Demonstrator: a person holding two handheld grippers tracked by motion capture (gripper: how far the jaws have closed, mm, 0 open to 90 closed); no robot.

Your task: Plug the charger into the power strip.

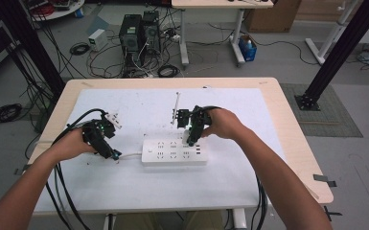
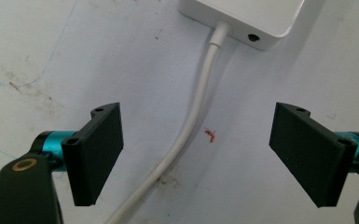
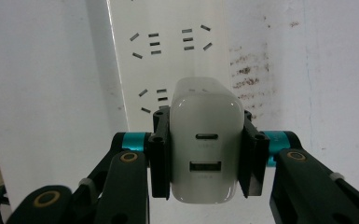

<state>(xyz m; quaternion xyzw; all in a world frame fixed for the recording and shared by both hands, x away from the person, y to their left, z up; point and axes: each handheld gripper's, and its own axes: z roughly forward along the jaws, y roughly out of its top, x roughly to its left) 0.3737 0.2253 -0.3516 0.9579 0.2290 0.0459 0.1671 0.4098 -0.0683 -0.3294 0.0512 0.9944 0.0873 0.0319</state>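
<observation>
The right gripper (image 3: 204, 154) has its jaws clamped on a white charger (image 3: 204, 140), ports facing the camera, so the prongs point away toward the strip (image 3: 168, 56) below — a grip that looks meant for pushing it straight into a socket. In the high view that gripper (image 1: 191, 139) hangs over the strip's right end (image 1: 174, 152), the charger just above the sockets; whether the prongs have touched yet I cannot tell.

Over on the other side, the left gripper (image 2: 200, 158) stands open, jaws wide on either side of the strip's white cord (image 2: 186, 135) without touching it. It sits by the strip's left end (image 2: 242, 18) — probably placed there to steady things while the charger goes in.

No containers on the table (image 1: 124, 191); the strip's visible sockets are all vacant.
</observation>
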